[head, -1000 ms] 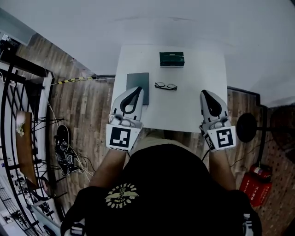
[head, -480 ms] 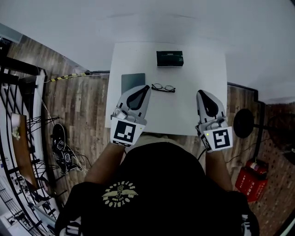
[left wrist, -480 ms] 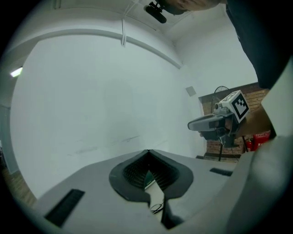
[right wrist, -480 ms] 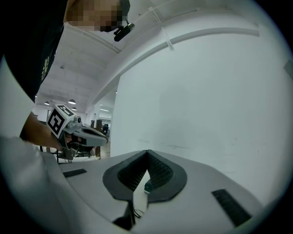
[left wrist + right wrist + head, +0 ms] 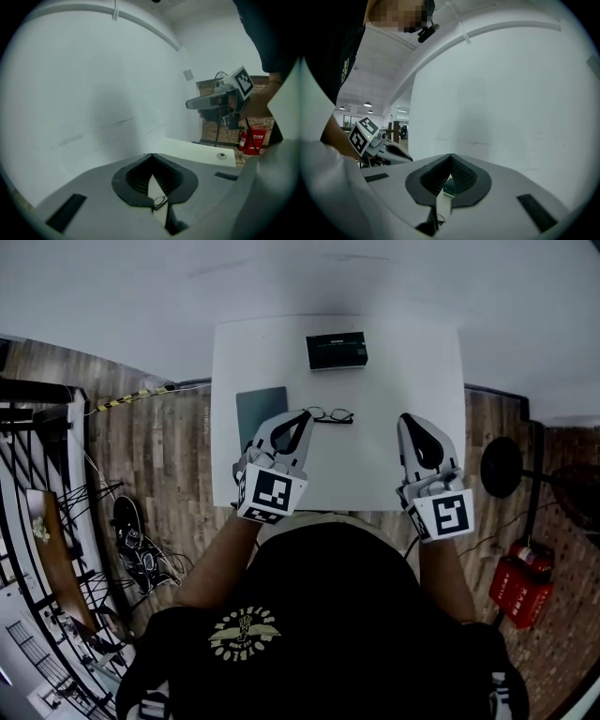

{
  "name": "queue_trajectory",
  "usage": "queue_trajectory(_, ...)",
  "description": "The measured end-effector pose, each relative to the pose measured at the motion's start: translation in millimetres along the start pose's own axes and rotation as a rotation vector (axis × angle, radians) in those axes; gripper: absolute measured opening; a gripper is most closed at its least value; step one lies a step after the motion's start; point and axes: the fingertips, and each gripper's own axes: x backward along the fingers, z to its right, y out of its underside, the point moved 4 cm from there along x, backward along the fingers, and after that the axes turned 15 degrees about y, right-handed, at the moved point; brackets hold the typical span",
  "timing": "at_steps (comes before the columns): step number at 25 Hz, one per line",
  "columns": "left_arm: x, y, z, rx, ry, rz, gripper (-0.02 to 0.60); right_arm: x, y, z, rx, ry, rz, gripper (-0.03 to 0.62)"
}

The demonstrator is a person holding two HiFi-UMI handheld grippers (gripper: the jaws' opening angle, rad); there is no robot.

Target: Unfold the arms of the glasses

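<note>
Just now the left claw [image 5: 304, 415] has dropped and pushed forward from the near edge of the table [image 5: 375, 479]. Its tip now sits just beside the left end of the glasses [image 5: 331, 415], not touching as far as I can tell. The right claw [image 5: 409, 419] has crept forward a little, and the glasses lie well off to its left. Both claws are clenched tip to tip and grasp nothing. The left gripper view shows the glasses only through the gap behind the tips.

The glasses lie flat and seemingly folded, though they are too small to be sure. My read is that this is the approach step and no unfolding has started. The left claw needs to open before it can take the frame.

One container is in view, a dark box [image 5: 337, 351] beyond both claws. It's closed, so its contents are unknown. A flat grey pad [image 5: 259, 411] lies just left of the left claw.
</note>
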Motion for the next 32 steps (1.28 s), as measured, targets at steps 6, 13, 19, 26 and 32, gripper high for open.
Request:
queue_trajectory(6,-45.5,33.3,3.4,0.004,0.065,-0.189,0.006,-13.3,10.9,11.9,-0.011,0.016,-0.021,0.0)
queue_trajectory(13,-89.5,88.6,9.7,-0.038,0.164,-0.38,0.008,-19.2,25.0,21.7,-0.026,0.042,-0.066,0.0)
queue_trajectory(19,-120.4,126.5,12.0,-0.07,0.23,-0.517,0.008,-23.1,40.3,33.2,-0.058,0.077,-0.098,0.0)
queue_trajectory(26,-141.2,156.6,12.2,-0.111,0.28,-0.619,0.023,-24.4,55.0,39.0,-0.071,0.104,-0.133,0.0)
queue_trajectory(32,-157.7,173.0,13.6,-0.171,0.305,-0.675,0.059,-20.1,64.3,46.0,-0.081,0.133,-0.155,0.0)
